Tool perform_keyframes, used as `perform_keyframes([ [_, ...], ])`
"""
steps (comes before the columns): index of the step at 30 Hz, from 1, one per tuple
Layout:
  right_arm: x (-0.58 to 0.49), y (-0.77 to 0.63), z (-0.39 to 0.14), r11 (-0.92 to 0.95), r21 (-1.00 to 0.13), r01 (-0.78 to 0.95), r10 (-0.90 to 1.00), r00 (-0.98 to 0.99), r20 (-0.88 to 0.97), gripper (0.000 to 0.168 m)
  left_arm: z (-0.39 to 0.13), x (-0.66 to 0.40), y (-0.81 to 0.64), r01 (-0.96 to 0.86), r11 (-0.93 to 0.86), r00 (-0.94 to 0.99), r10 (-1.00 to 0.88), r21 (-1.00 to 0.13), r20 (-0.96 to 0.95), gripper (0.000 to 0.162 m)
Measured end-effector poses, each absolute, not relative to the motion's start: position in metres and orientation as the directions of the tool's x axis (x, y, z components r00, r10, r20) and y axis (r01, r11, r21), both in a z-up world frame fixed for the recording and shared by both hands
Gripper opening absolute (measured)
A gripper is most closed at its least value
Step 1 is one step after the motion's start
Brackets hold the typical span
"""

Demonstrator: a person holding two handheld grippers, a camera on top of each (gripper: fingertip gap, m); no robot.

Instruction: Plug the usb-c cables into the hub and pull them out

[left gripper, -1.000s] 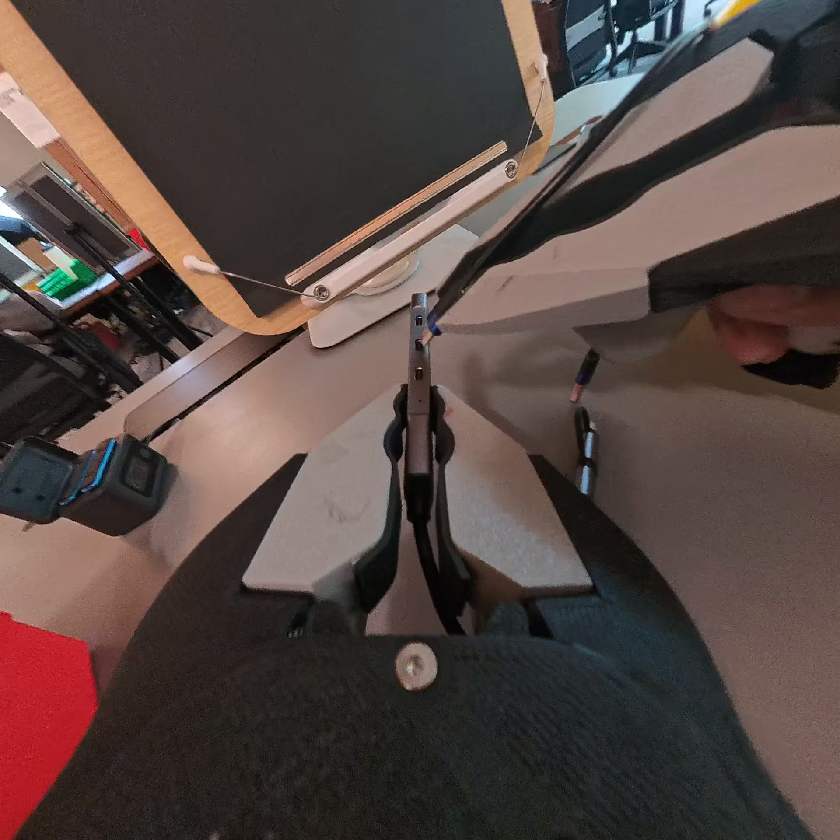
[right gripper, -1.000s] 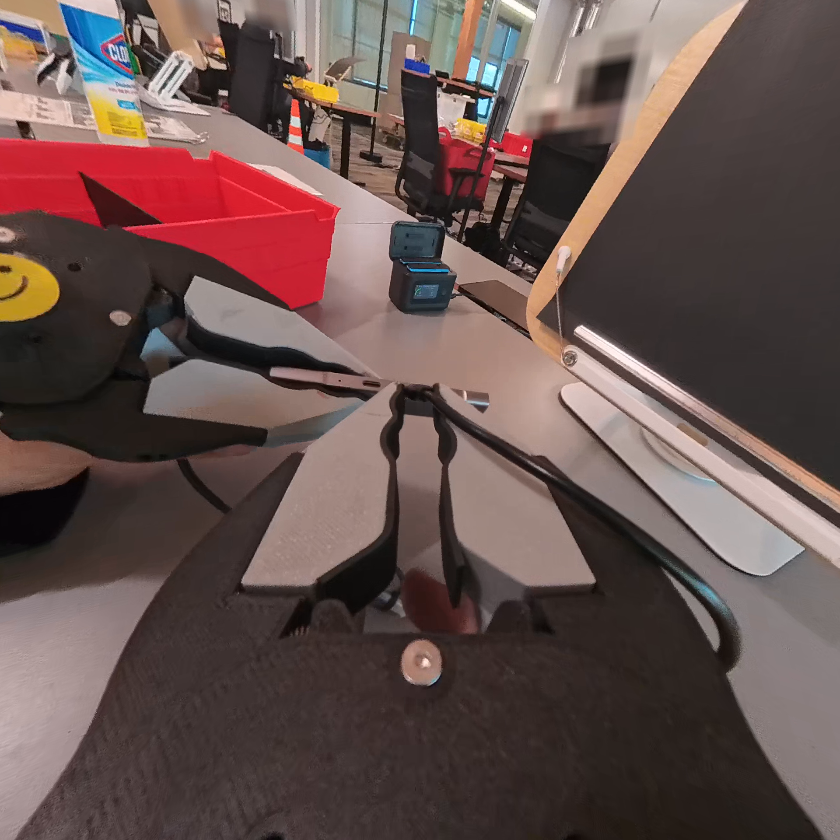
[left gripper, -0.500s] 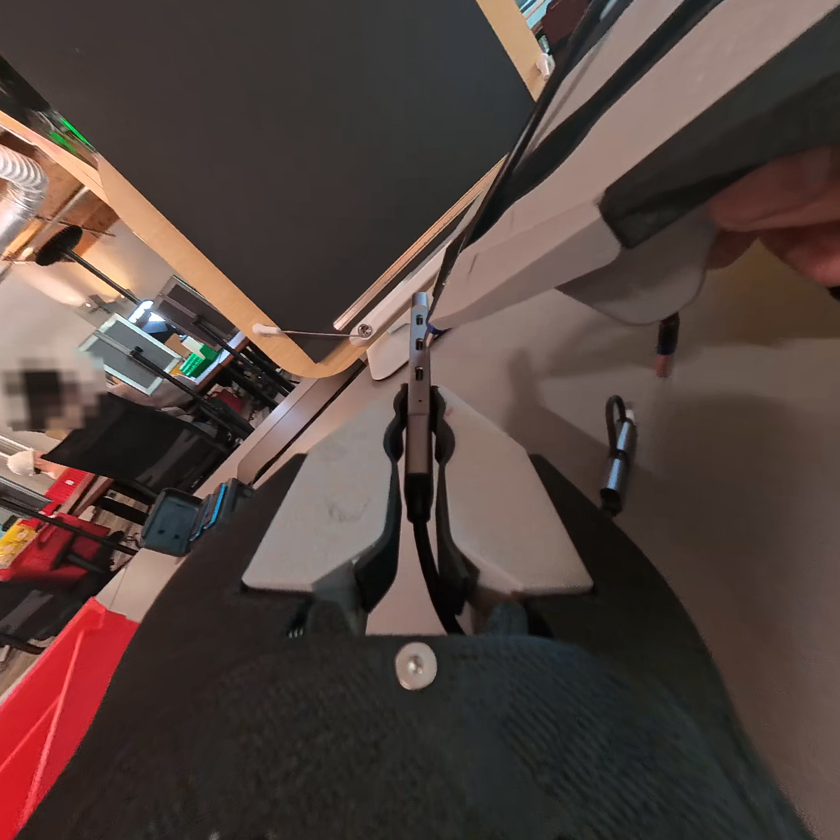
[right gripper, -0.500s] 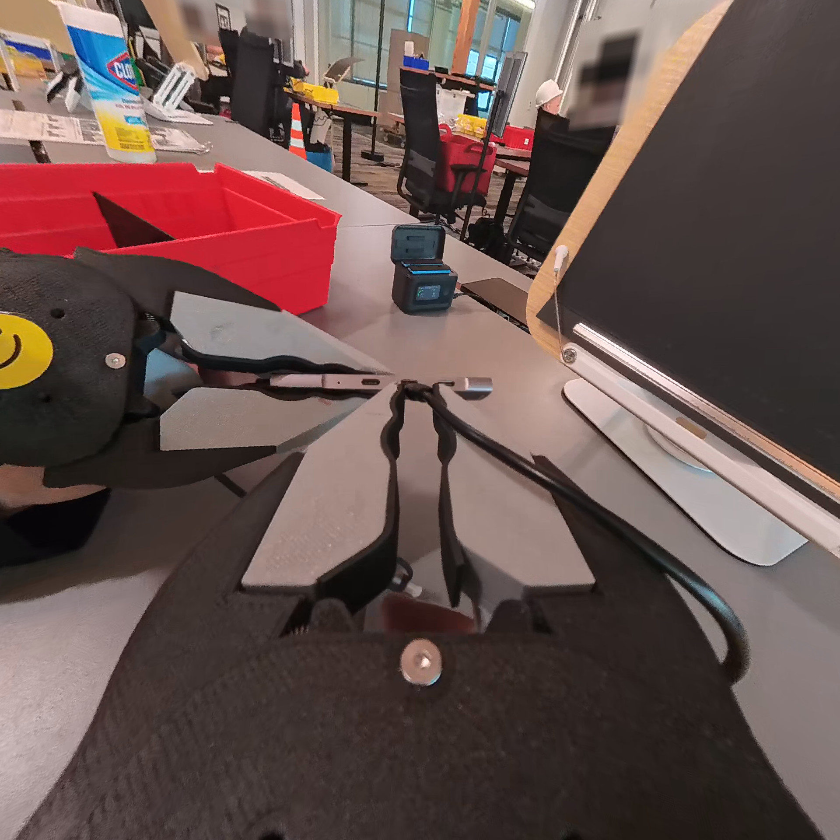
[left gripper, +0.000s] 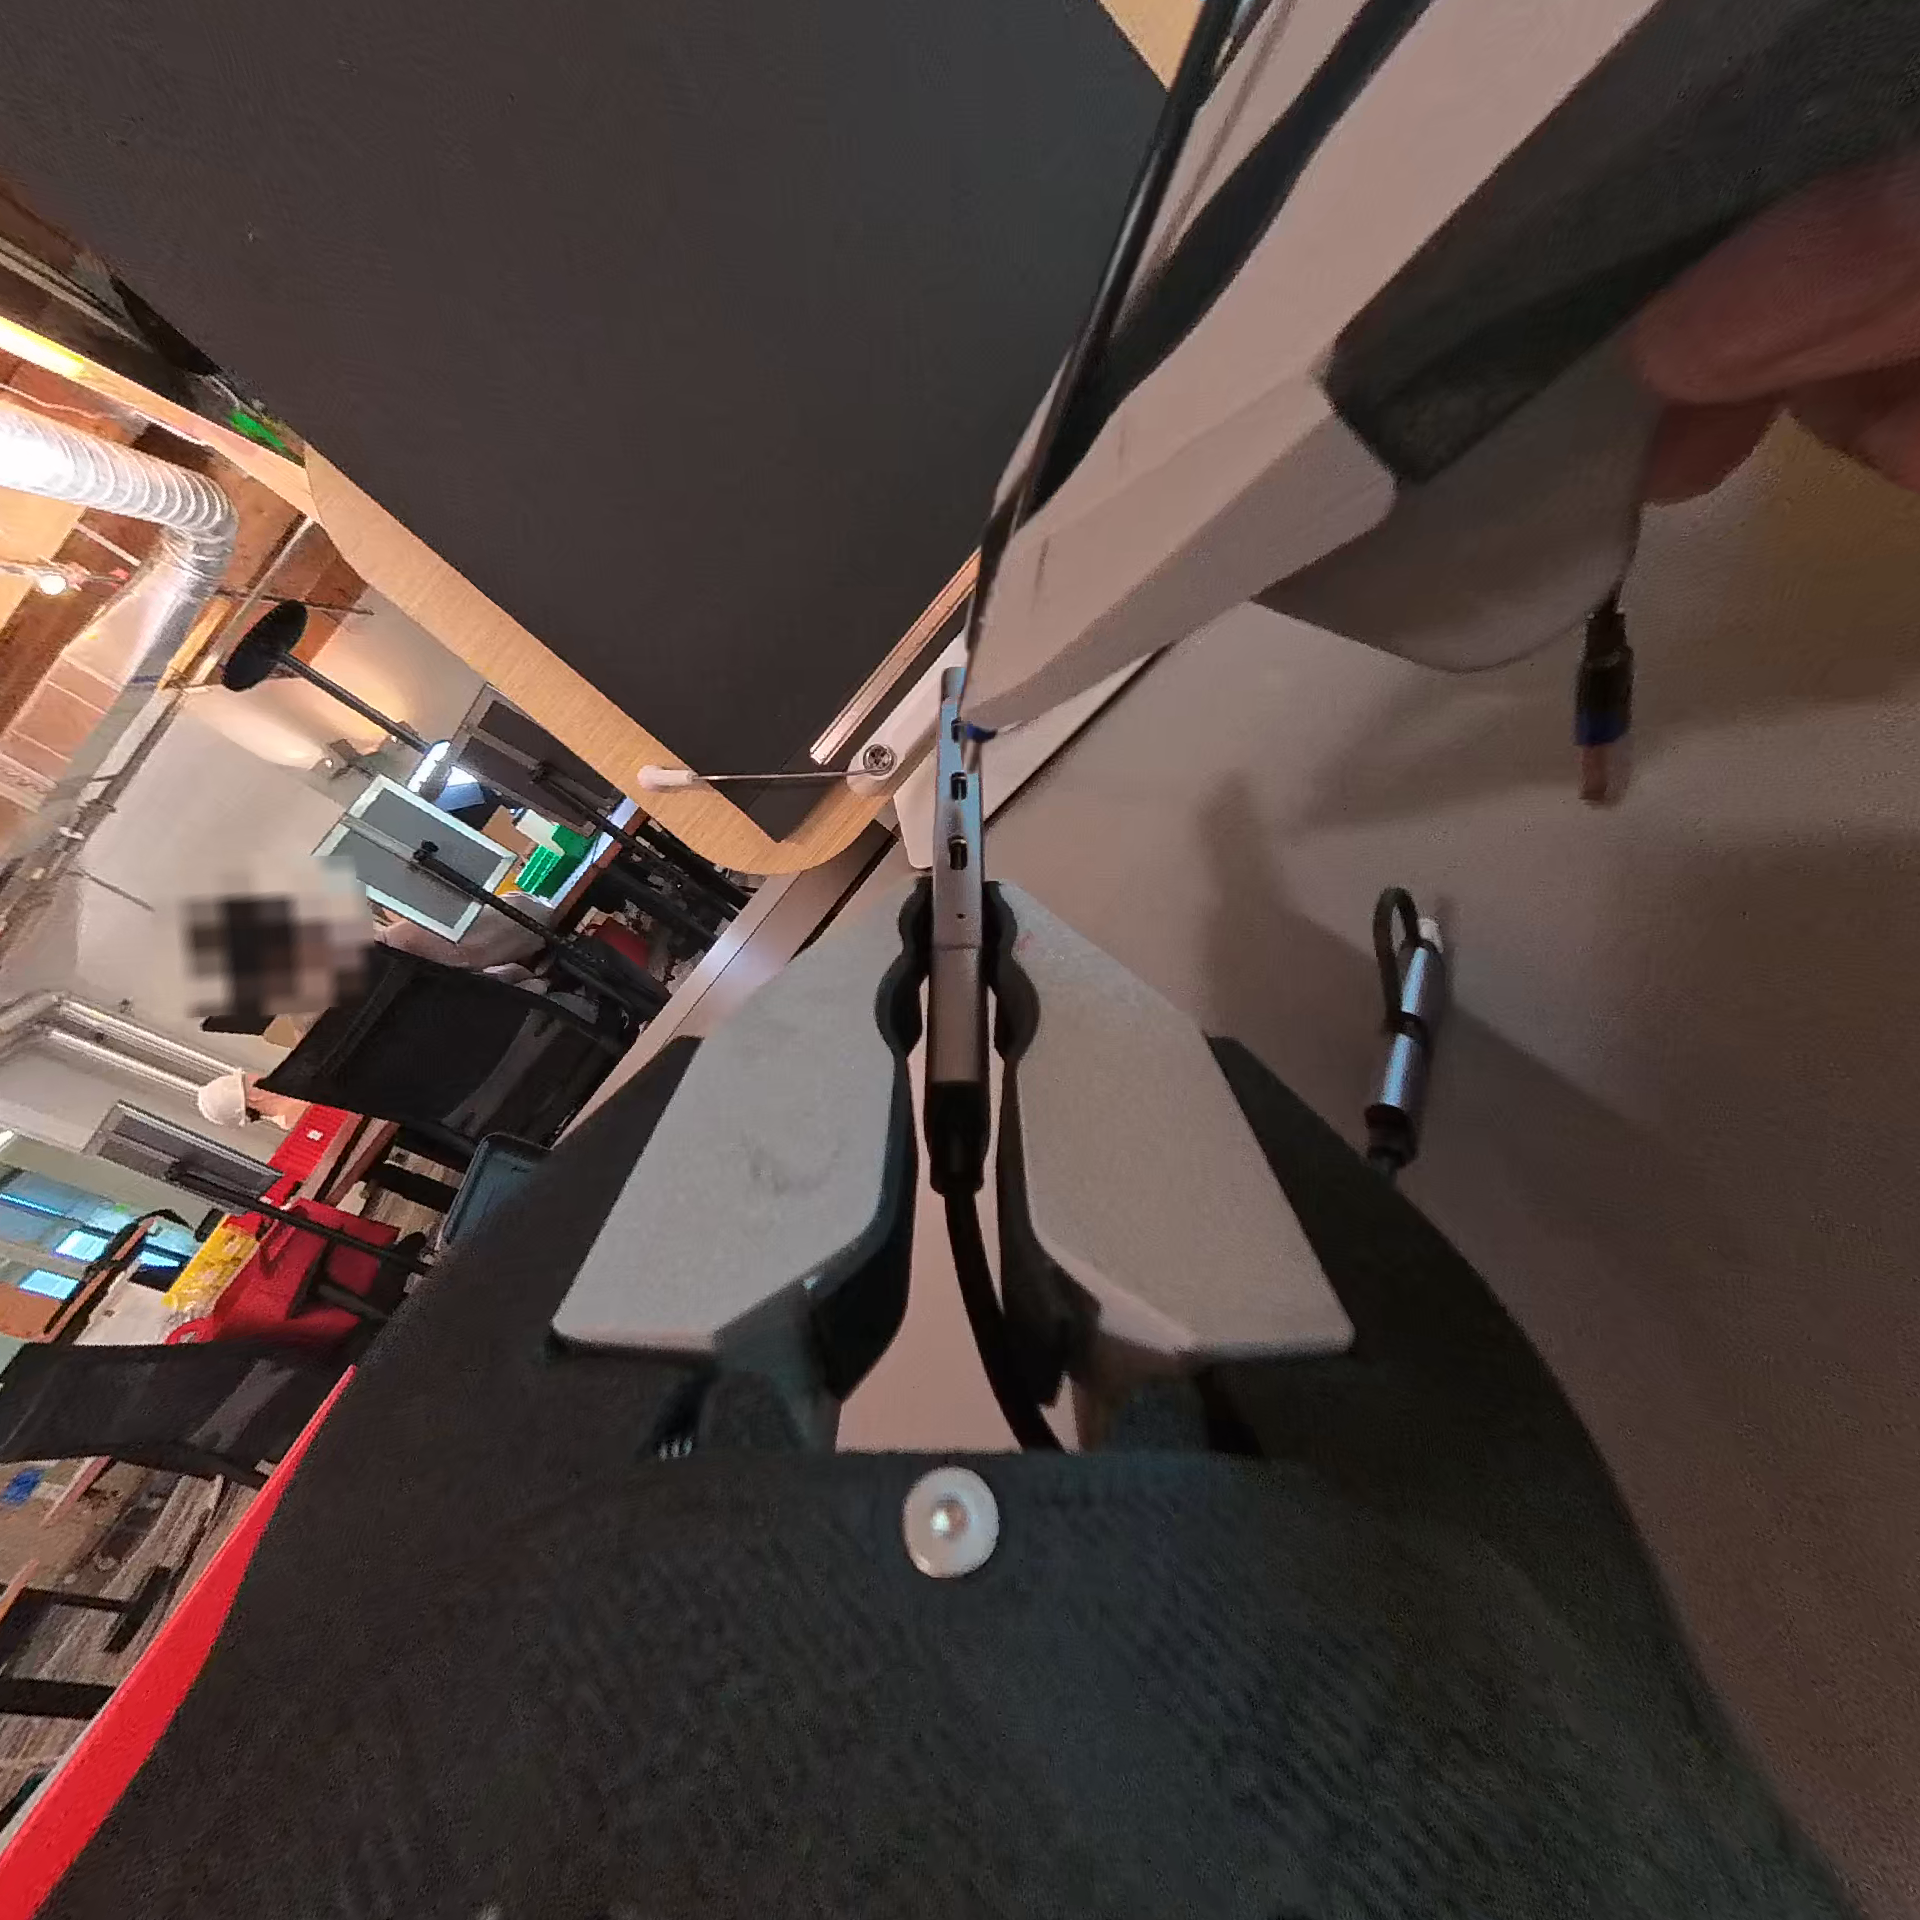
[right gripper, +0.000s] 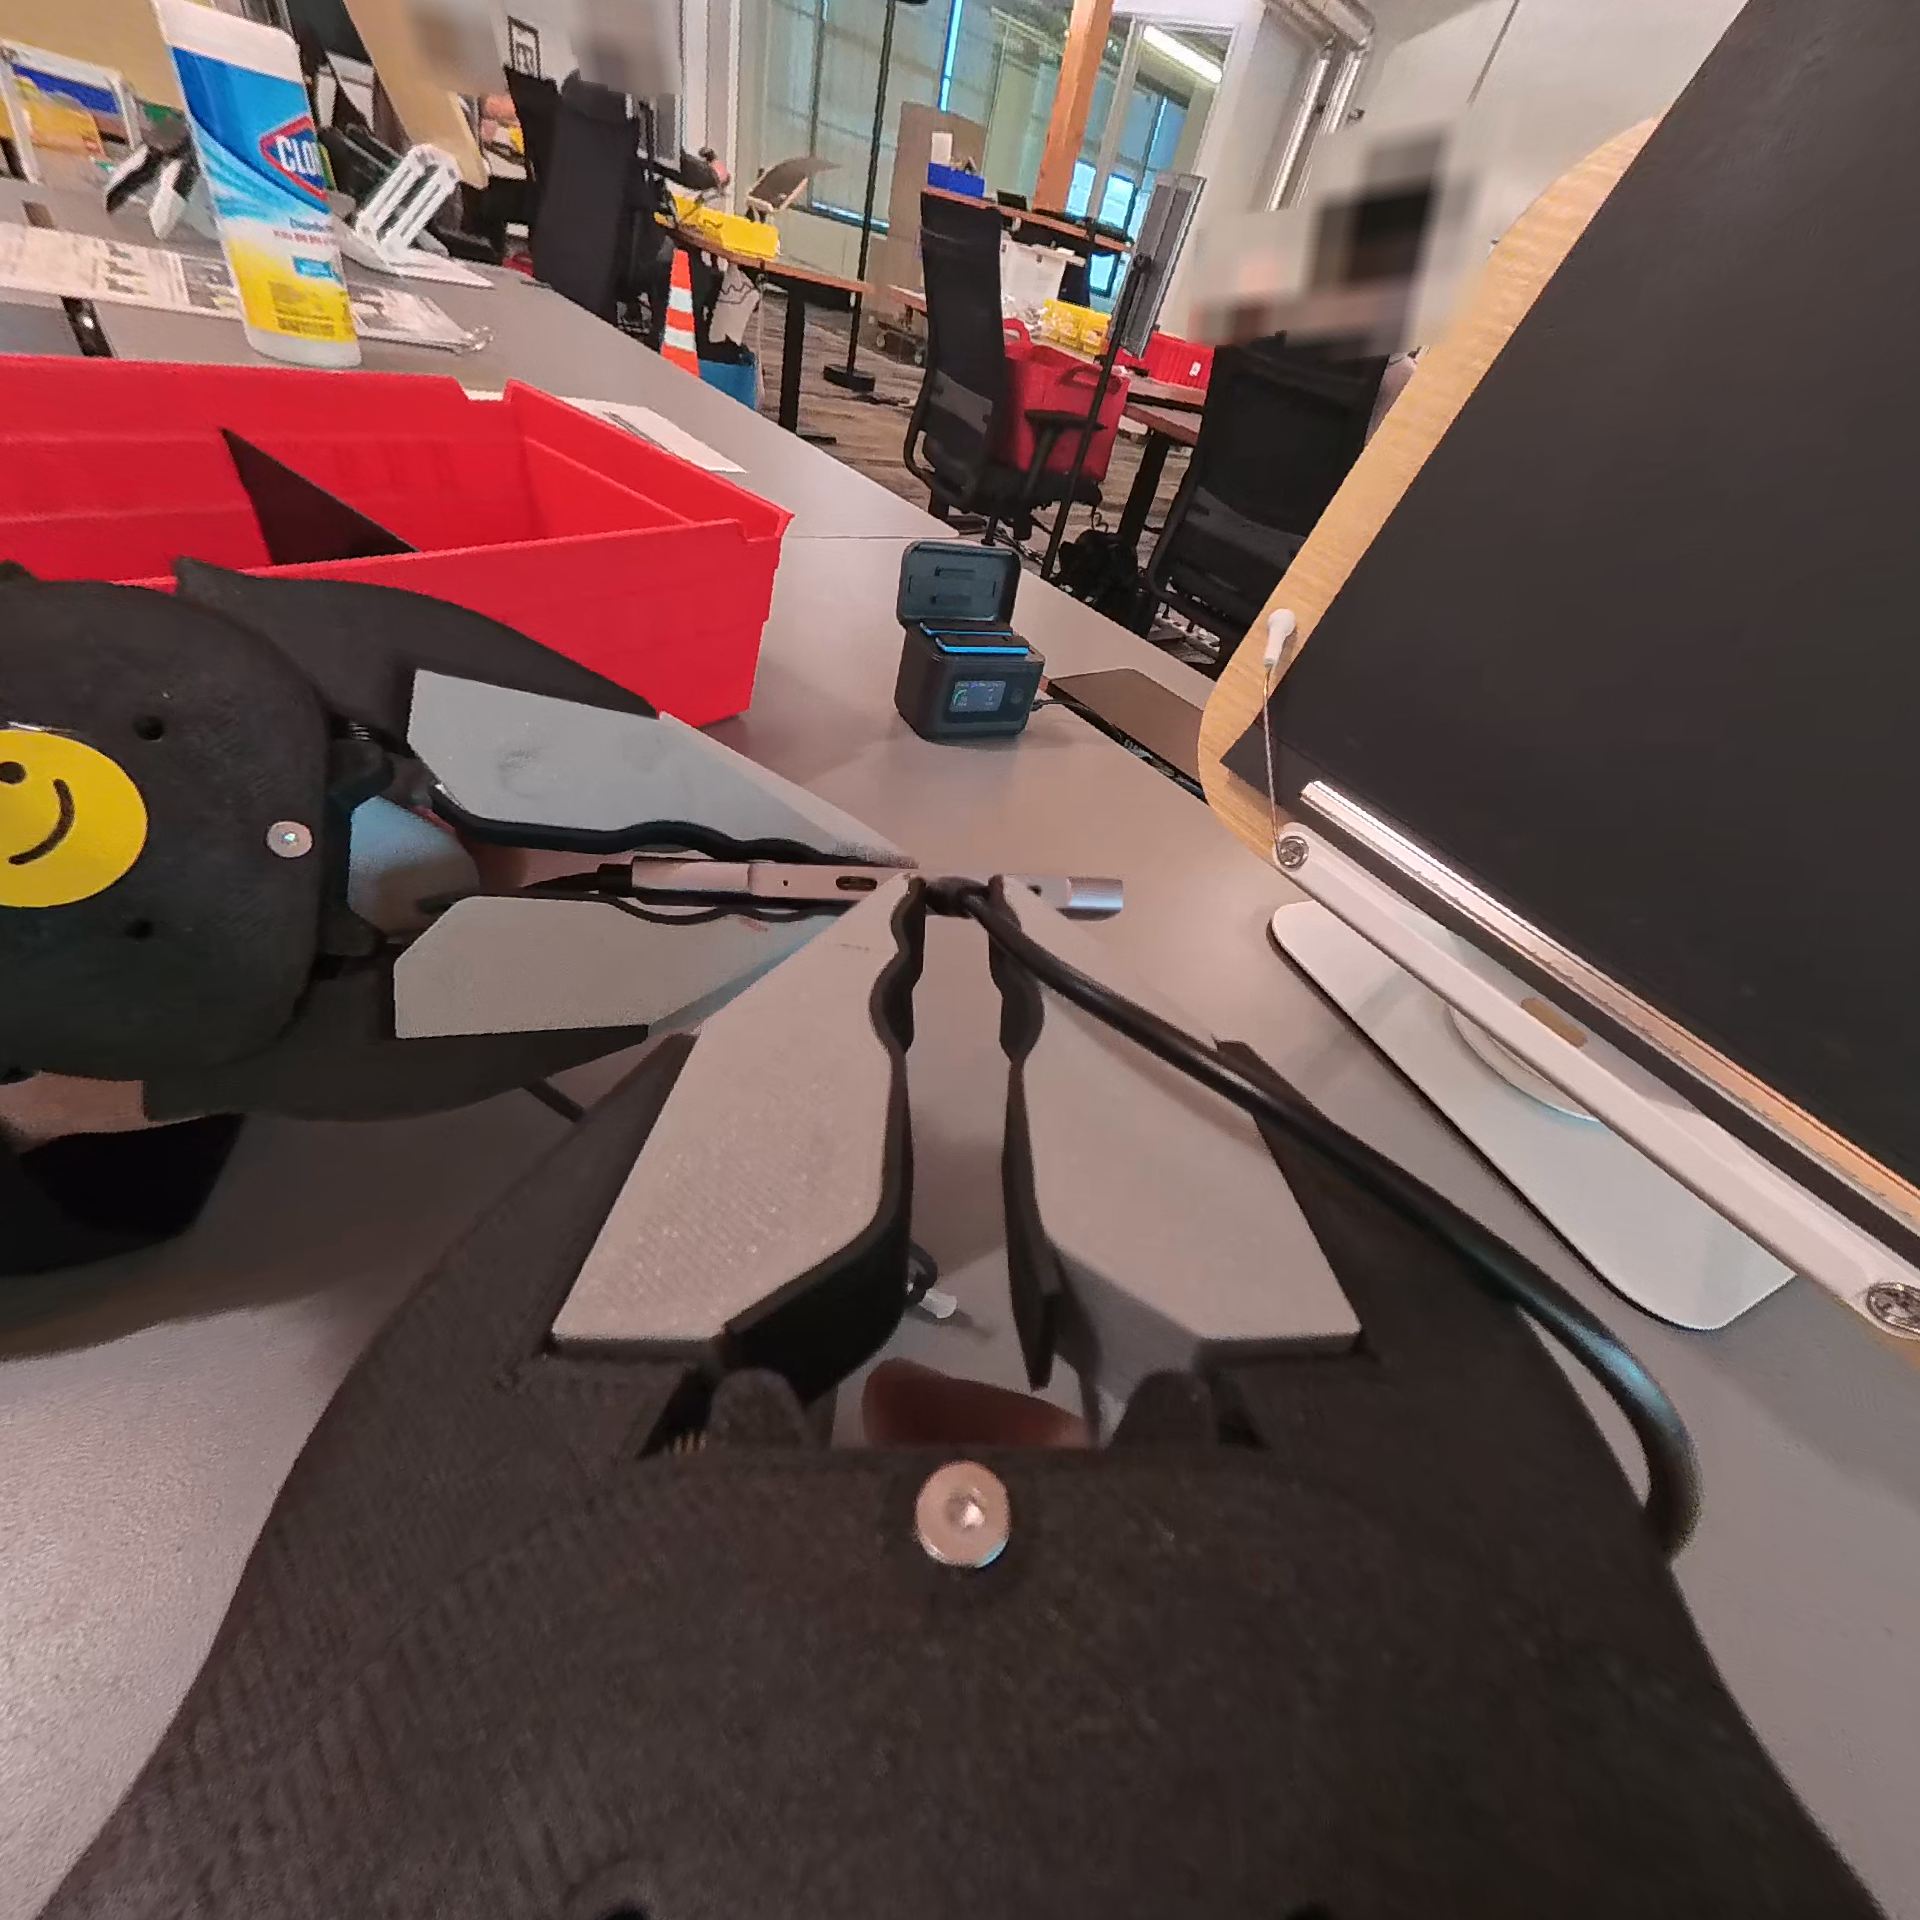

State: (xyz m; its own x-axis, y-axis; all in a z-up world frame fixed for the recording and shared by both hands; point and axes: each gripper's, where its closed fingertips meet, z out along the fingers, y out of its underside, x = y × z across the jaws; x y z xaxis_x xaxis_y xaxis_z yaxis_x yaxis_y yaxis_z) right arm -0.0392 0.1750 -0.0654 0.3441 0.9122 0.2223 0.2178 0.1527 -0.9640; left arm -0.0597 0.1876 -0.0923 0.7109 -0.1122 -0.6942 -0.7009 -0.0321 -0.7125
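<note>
Layout around the hub [right gripper: 831, 883]

The hub lay between the left claw [right gripper: 665, 914] and the right claw [right gripper: 951, 894]; behind it on the surface [right gripper: 1039, 810] sat a bin [right gripper: 468, 540] and a case [right gripper: 966, 665], a board [right gripper: 1610, 623] to its right.

Bright indoor light; windows [right gripper: 997, 114] glare behind; wide-angle bending at edges; near foreground soft.

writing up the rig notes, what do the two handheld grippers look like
Both match: a rough-textured black body with a silver screw in the middle, and two flat pale grey wedge-shaped fingers edged with wavy black pads. The left gripper, seen side-on from the right wrist view, also carries a round yellow smiley sticker on its black side. The right gripper looks the same from its own camera.
</note>
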Motion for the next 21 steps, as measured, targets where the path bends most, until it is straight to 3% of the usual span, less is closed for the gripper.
perform_keyframes([
  [21,-0.0394,0.1767,-0.0701,0.098,-0.971,0.22,0.929,0.33,0.169,0.009,-0.0923,-0.0571,0.1851,-0.75,-0.023,0.659,-0.108,-0.661,-0.744,0.007],
])
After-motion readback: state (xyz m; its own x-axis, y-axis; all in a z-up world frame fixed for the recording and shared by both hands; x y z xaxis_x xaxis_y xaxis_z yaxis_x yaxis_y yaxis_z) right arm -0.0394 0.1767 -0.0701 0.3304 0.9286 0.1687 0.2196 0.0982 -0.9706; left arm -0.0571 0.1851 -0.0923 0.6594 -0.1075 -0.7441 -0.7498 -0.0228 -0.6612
